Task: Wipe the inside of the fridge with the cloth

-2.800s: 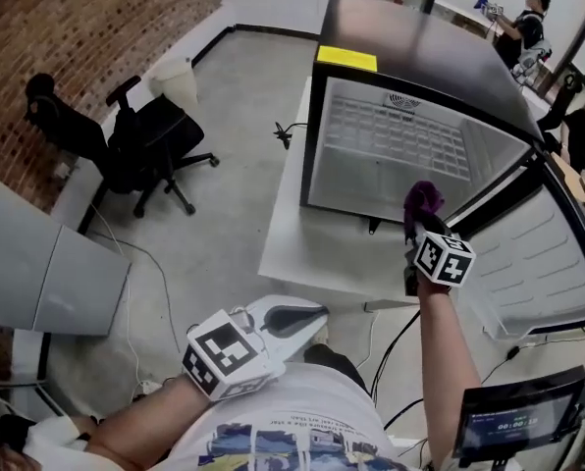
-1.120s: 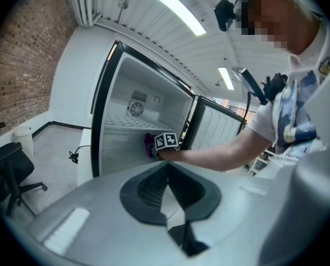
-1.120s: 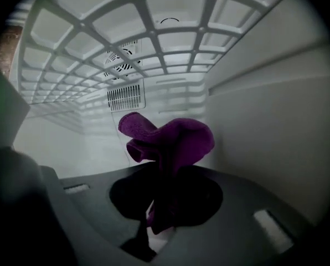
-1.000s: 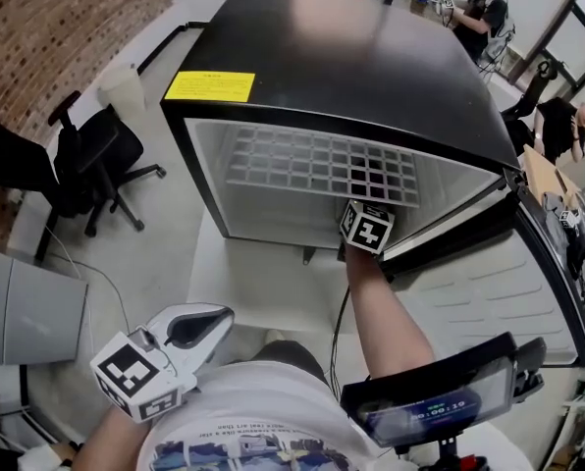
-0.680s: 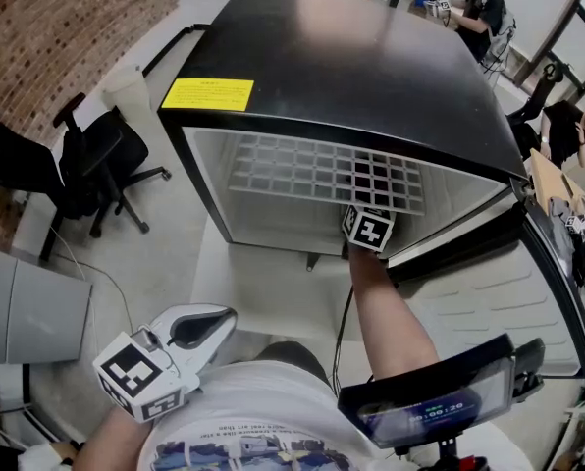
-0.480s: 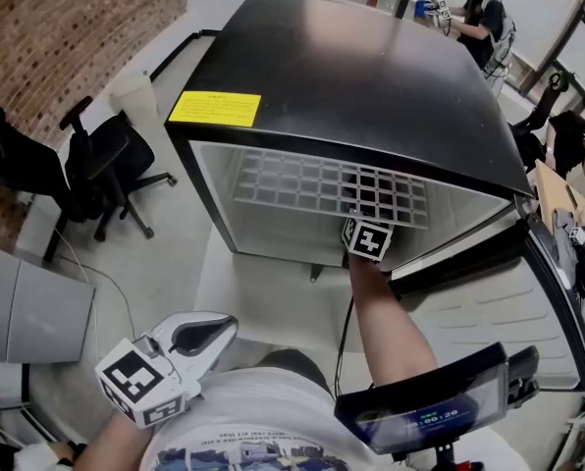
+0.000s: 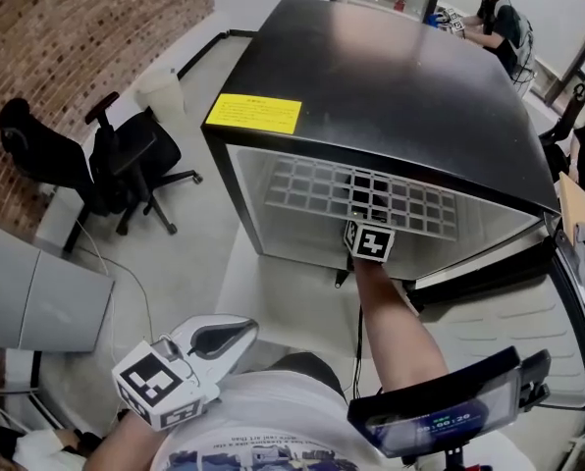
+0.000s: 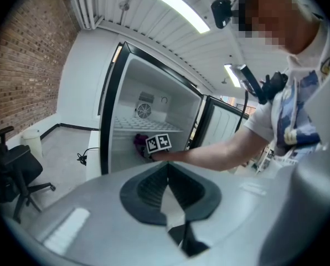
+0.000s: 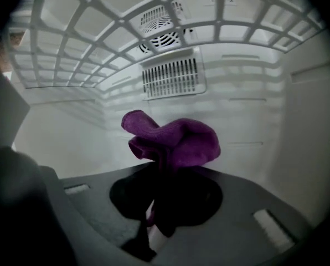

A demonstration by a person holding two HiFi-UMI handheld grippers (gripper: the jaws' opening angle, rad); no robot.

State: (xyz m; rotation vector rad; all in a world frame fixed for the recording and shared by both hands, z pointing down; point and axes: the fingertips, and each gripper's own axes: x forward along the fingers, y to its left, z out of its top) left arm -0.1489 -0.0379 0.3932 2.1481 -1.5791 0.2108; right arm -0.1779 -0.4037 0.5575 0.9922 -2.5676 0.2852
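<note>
Finds fridge [image 7: 371,77] open, wire shelf [image 7: 371,196] fitted. Finds right gripper [image 9: 159,176] inside under that shelf, clamped on the bunched purple cloth [image 9: 173,140], apparently short of the back wall [image 9: 71,132]. Finds left gripper [image 7: 219,337] closed on nothing, low beside the torso [image 7: 273,430]. Recommend pressing cloth flat to the wall, then overlapping strokes. Confirms the grip in right gripper view alone; sees only the marker cube [image 7: 370,242] in head view.
</note>
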